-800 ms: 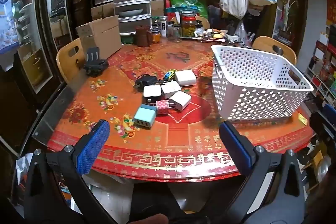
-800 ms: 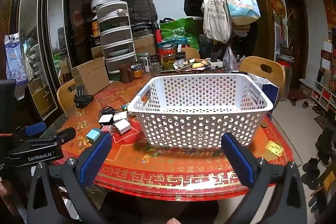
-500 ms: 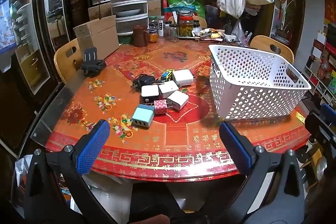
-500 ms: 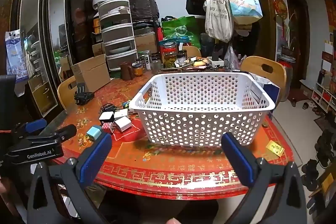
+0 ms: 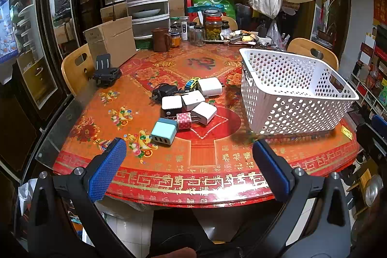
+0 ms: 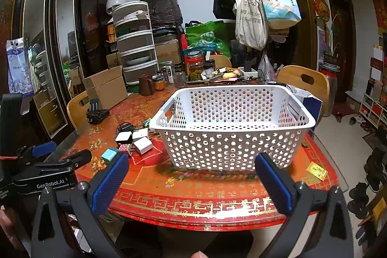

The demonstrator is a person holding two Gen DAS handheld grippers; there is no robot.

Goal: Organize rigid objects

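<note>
A cluster of chargers lies mid-table: a light blue charger (image 5: 163,133), a pink patterned plug (image 5: 184,120), several white cubes (image 5: 204,113), a black adapter (image 5: 167,90) and a small toy car (image 5: 192,84). A white perforated basket (image 5: 290,93) stands to their right, empty as far as its inside shows; it also shows in the right wrist view (image 6: 232,127). My left gripper (image 5: 188,166) is open and empty over the table's near edge. My right gripper (image 6: 191,175) is open and empty in front of the basket. The blue charger shows there too (image 6: 109,154).
The round red table (image 5: 205,161) carries a cardboard box (image 5: 111,40), a black clip stand (image 5: 105,73), a brown mug (image 5: 160,40) and jars (image 5: 212,27) at the back. Wooden chairs (image 5: 75,67) stand around it. A yellow card (image 6: 316,170) lies near the right edge.
Both views have shifted slightly; the left gripper has drifted a little nearer the table. The chargers and the basket have not moved. Both grippers stay open.
</note>
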